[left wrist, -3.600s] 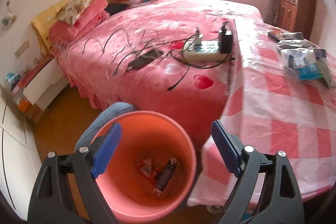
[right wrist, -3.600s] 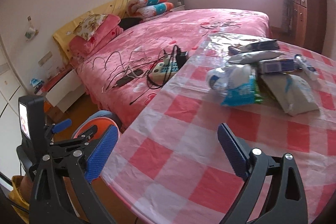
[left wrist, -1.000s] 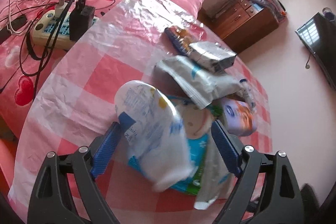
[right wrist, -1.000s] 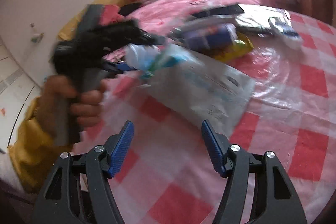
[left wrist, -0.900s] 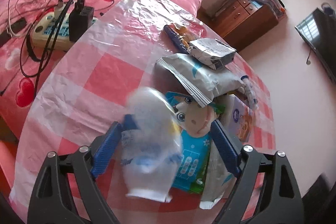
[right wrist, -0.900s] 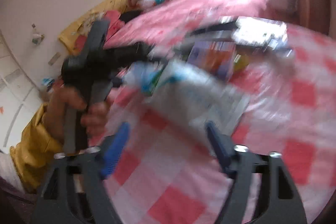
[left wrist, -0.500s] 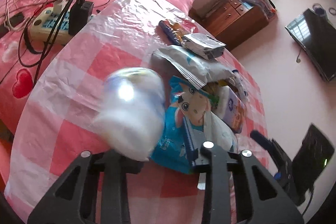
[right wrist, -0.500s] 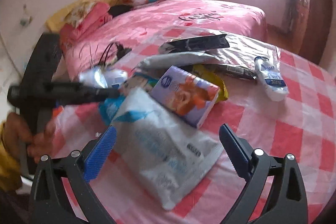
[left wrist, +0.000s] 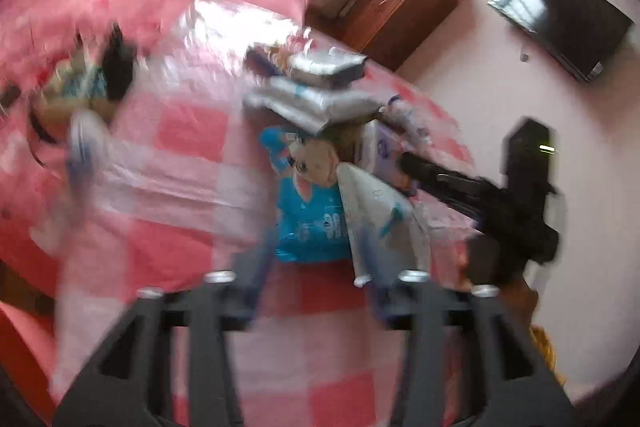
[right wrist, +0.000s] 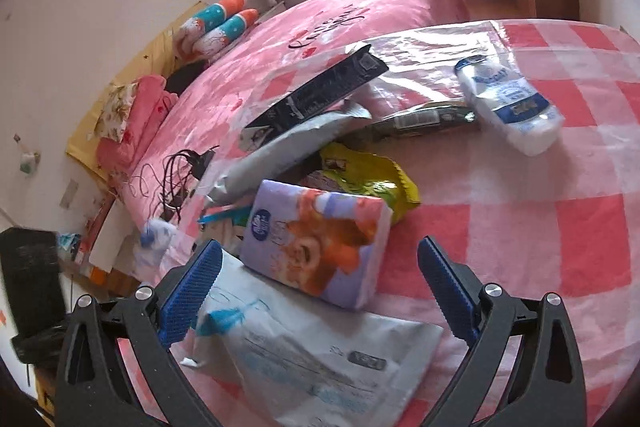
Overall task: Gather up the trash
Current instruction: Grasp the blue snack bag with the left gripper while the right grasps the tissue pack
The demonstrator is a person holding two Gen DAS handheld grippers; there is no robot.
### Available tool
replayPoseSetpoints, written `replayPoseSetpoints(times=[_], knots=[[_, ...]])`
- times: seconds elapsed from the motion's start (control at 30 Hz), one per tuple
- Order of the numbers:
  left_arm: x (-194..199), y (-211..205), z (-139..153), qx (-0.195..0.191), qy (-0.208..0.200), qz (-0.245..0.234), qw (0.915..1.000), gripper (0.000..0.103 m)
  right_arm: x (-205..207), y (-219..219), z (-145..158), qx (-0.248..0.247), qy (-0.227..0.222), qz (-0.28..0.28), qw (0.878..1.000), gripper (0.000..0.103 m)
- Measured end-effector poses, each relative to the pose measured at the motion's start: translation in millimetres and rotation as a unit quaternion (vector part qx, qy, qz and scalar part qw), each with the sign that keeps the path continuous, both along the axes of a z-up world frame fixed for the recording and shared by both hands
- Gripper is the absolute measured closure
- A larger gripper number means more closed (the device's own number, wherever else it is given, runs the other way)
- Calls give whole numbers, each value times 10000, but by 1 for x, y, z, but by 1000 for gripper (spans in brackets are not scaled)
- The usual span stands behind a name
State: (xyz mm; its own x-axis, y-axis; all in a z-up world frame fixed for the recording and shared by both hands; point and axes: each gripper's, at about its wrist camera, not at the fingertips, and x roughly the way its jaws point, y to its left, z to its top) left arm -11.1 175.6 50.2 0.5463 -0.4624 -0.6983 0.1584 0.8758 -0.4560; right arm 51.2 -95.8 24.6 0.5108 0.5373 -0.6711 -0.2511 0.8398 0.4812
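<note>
My right hand-held gripper (right wrist: 318,291) hangs spread over the tissue pack (right wrist: 320,243), gripping nothing. The left hand-held gripper (left wrist: 316,275) is blurred; its jaws look parted and empty. The trash sits heaped mid-worktop (right wrist: 560,211) — wrappers overlap, so I judge a pinch could drag the white bag (right wrist: 328,359) along. A white pouch (right wrist: 508,103) lies apart near the far edge. The checked plastic cover looks slippery. Behind is the pink bed (right wrist: 320,23), with a window.

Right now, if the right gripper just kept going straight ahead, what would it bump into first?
Most likely the purple tissue pack. It lies between the open fingers of the right gripper, resting partly on the white plastic bag on the checkered tablecloth. Depth is hard to judge, so it might brush that bag first.
</note>
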Motion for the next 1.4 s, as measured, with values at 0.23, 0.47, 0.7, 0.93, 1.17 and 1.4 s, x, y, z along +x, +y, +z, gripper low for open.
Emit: replayPoseSetpoints(times=[0.23,0.47,0.7,0.93,1.17,1.4], knots=[[-21,96,8,849,-676,1056,9885,29,4,7,-4,-69,-187,-9,9998,6],[-52,130,-13,842,-534,1662,9810,29,2,18,-2,-417,-444,-118,9981,10],[-52,92,-3,330,-685,1105,9910,27,3,26,-3,-584,-551,-190,9966,29],[-20,10,-5,105,-517,254,9983,26,2,22,-3,-504,-590,-205,9968,35],[24,-41,-21,523,-199,18,9984,26,-2,16,-2,-473,-623,-242,9966,38],[51,-60,-33,858,10,63,9963,35,-5,8,0,-437,-700,-323,9961,38]])
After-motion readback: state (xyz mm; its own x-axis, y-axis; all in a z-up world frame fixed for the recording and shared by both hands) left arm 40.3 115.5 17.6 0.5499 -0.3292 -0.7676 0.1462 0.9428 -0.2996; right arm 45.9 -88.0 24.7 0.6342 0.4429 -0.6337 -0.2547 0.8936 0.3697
